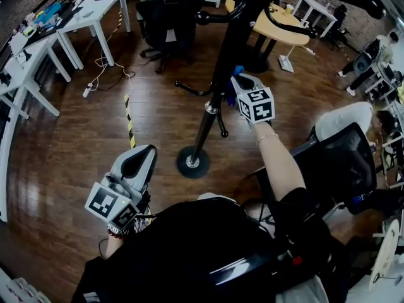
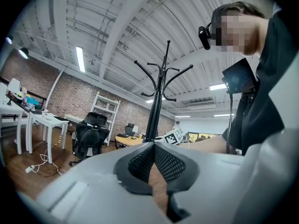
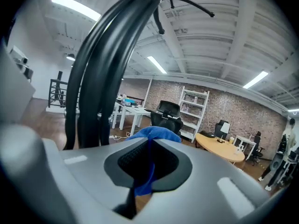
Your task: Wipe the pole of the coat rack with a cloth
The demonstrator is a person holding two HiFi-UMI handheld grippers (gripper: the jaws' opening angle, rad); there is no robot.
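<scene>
Right gripper (image 3: 148, 146) jaws pinch the blue cloth (image 3: 156, 133), which bunches past the tips, just right of the coat rack pole (image 1: 218, 81). Left gripper (image 2: 153, 146) jaws are closed on nothing (low, near left).

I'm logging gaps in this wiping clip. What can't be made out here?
Whether the blue cloth touches the pole: head view, the right gripper covers the contact spot.
Most of the cloth: right gripper view, hidden between the shut jaws.
Items on the white desks: head view, too small.
</scene>
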